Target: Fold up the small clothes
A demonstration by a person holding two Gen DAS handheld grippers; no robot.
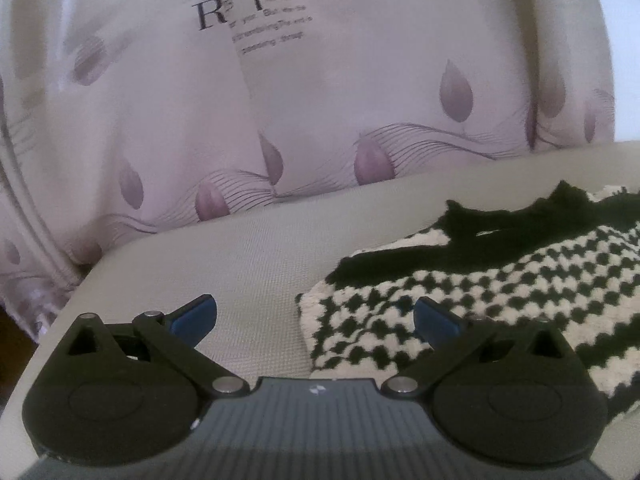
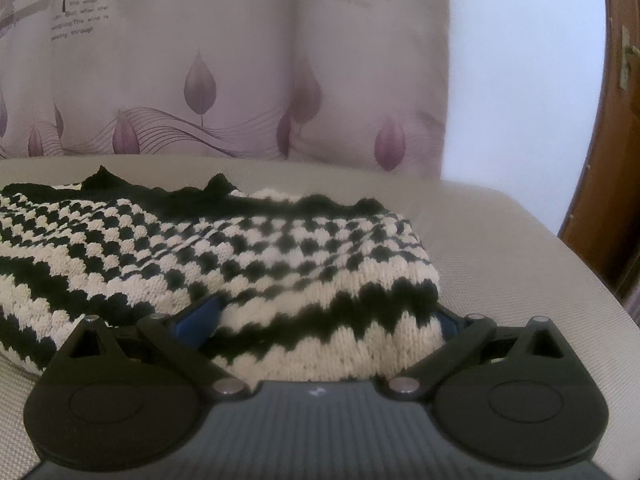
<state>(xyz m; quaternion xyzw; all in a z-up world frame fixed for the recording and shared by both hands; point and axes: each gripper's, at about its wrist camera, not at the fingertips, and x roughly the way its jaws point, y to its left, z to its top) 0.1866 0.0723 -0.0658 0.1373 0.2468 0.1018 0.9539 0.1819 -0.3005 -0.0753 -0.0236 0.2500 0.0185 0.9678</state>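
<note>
Lower right of left view: knit sweater (image 1: 480, 292) flat on grey cushion (image 1: 248, 256) | left gripper (image 1: 316, 316) spread apart, straddling its corner | right gripper (image 2: 332, 320) wide apart around its hem, not clamped | likely soft, thick, light, stretchy; grasp edge.

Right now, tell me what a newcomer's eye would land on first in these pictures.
The black-and-cream knitted garment lies on the grey surface, its bold check pattern dominating. The right gripper is open with the knit's edge between its fingers; the left gripper is open at its corner. Behind hangs a leaf-printed curtain.
</note>
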